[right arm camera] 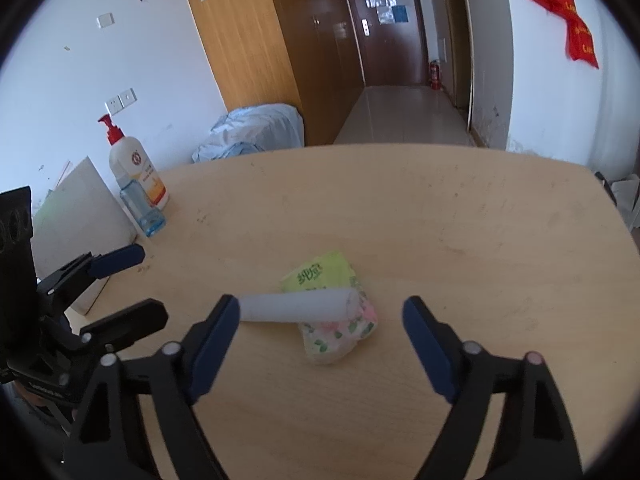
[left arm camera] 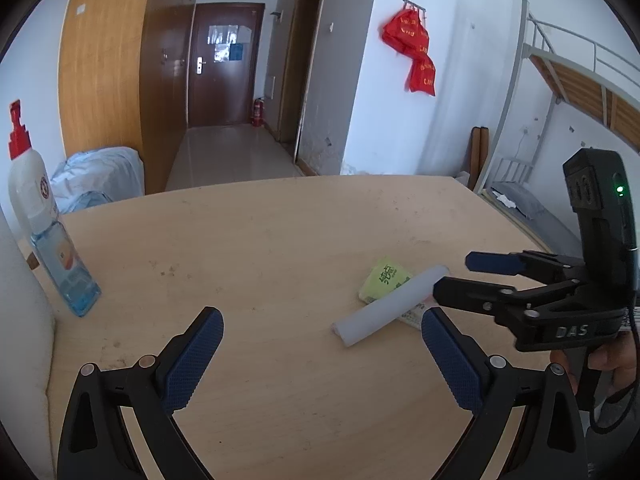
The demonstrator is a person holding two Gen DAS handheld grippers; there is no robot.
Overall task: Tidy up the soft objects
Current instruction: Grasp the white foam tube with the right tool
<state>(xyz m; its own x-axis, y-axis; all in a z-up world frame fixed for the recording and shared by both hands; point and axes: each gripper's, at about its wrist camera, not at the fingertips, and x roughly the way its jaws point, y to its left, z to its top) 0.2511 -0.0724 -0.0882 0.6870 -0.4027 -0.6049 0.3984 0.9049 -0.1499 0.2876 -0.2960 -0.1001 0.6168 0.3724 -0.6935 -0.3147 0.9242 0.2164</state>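
A: Well, how will that white foam roll (right arm camera: 298,307) handle?

B: Light and squashy, I'd judge. It lies across two tissue packs, a green one (right arm camera: 320,274) and a flowered one (right arm camera: 340,332), mid-surface (right arm camera: 460,220). Take the roll at its middle, across its width, and gently; pinched hard it may dent or spring out.

A: And the packs?

B: Soft, with slick wrappers. Grip them by the sides once the roll is off them.

A: The tongs?

B: Both pairs are wide and hold nothing. The right tongs (right arm camera: 322,338) hover just short of the pile, the left tongs (left arm camera: 322,350) stand off to one side.

A: Anything in the way?

B: Nothing close. The pump bottle (right arm camera: 134,168) and blue bottle (right arm camera: 142,210) stand well apart by the wall.
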